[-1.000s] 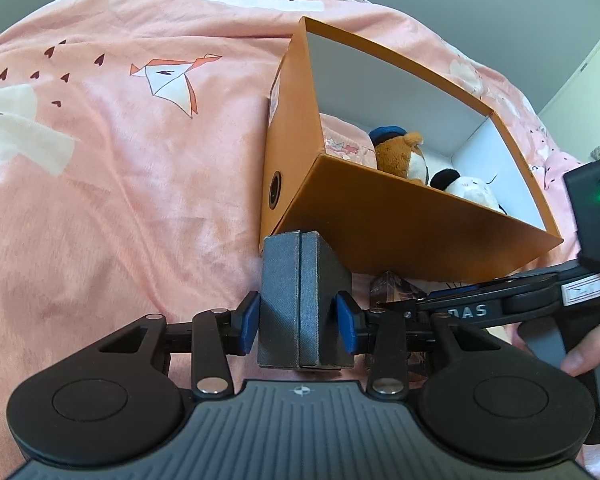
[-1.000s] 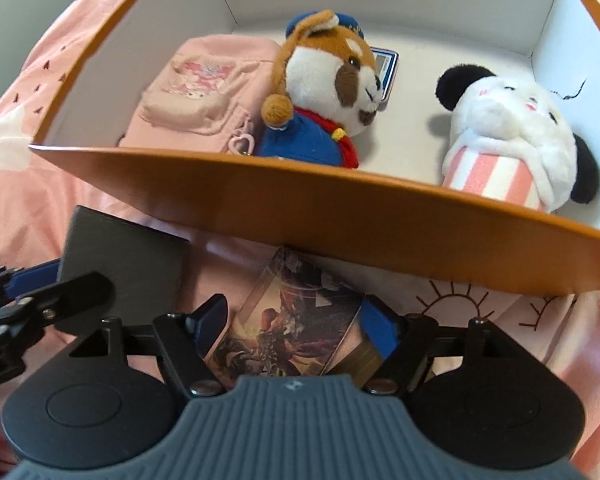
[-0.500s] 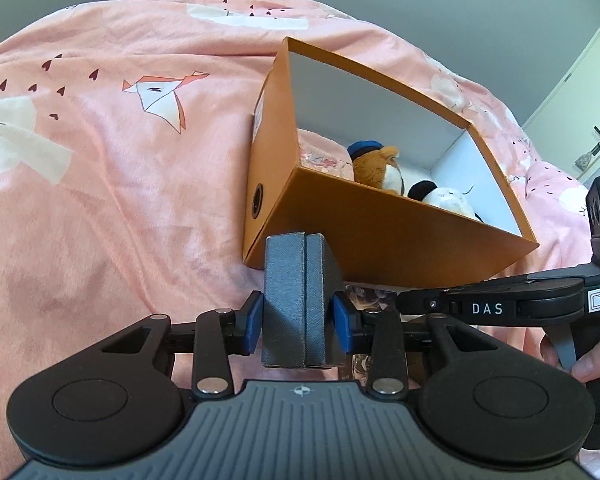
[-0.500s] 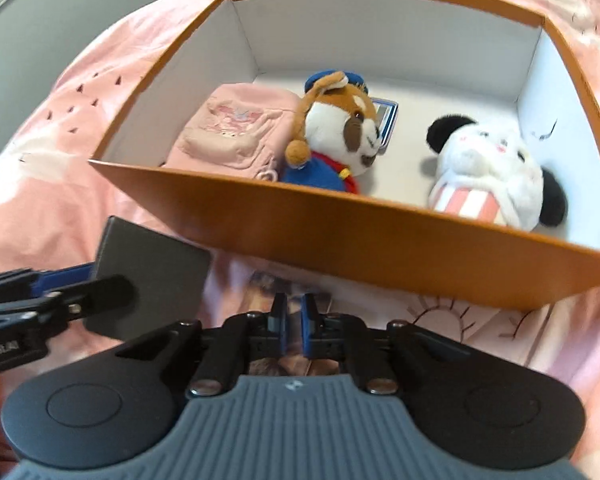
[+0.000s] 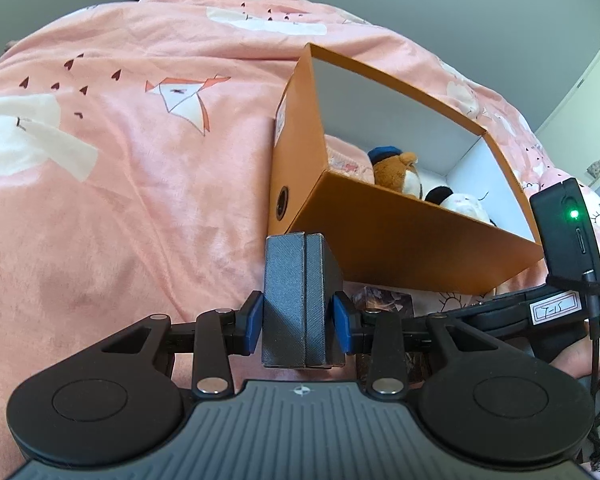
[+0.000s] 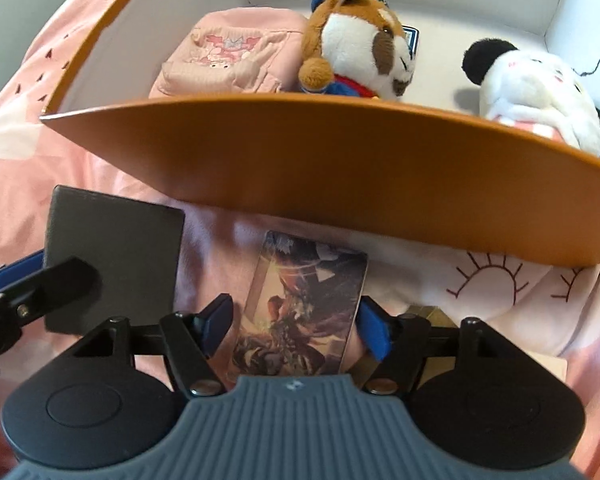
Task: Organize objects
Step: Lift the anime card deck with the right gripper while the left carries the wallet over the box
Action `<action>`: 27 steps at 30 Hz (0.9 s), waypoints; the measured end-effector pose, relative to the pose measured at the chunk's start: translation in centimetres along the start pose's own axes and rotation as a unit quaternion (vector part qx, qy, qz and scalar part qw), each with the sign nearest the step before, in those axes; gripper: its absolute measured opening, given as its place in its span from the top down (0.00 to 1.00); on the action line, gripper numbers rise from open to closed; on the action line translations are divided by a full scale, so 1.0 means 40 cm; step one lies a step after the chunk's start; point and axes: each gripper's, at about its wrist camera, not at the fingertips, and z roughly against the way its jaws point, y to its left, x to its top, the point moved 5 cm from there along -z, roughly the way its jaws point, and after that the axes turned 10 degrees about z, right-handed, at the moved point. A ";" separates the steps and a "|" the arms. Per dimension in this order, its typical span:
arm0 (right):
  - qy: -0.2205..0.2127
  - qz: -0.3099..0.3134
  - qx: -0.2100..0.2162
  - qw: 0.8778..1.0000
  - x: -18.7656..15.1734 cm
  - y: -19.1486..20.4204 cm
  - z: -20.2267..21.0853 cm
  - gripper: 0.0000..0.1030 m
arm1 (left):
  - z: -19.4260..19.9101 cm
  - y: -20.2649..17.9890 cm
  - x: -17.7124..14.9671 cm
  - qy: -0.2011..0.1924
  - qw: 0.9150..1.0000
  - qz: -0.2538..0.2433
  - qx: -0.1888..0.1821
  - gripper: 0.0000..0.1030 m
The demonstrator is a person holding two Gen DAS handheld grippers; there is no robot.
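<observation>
The pink bed (image 5: 140,184) carries everything here. On it sits a big orange box (image 6: 340,184) with white walls inside. The box is open on top. In it lie a pink bag (image 6: 228,60), a brown and white toy dog (image 6: 360,48) in a blue hat, and a white toy panda (image 6: 536,96) with black ears. Something small and blue hides behind the dog, and I cannot tell what it is.

The left claw (image 5: 298,322) pinches a dark gray case (image 5: 294,300) between its blue pads. The case stands on its thin edge, with its long side going up. The box is just ahead of it and a little to the right, so I think this case has to go up and over the near wall.

The right claw (image 6: 296,324) is spread wide. A picture card (image 6: 300,304) lies flat on the bed between its pads. The pads sit just beside the card's two long edges, and I cannot tell if they touch it. The card's long side points away from the claw, toward the box wall just beyond it. The card shows dark, busy art with some red and gold in it. The right claw is the nearer one to the card.
</observation>
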 end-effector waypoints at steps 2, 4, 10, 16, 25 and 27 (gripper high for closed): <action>-0.004 0.001 -0.008 1.000 0.001 0.001 -0.003 0.38 | -0.010 0.004 -0.002 0.009 1.000 0.005 -0.002 0.60; -0.008 0.002 -0.005 1.000 -0.002 0.000 -0.001 0.38 | -0.021 0.011 -0.004 0.020 0.999 0.022 -0.013 0.60; -0.025 0.013 0.002 1.000 -0.013 0.004 0.016 0.39 | -0.029 0.017 -0.006 0.025 0.999 0.040 -0.025 0.60; -0.065 0.034 0.002 0.997 -0.028 0.019 0.093 0.39 | 0.006 0.005 0.006 0.007 0.998 0.043 -0.042 0.60; -0.152 0.051 0.020 0.987 -0.045 0.006 0.311 0.39 | 0.128 -0.089 0.060 -0.056 0.994 0.010 -0.091 0.60; -0.168 0.053 0.028 0.984 -0.040 0.001 0.351 0.39 | 0.149 -0.114 0.079 -0.071 0.993 0.001 -0.099 0.61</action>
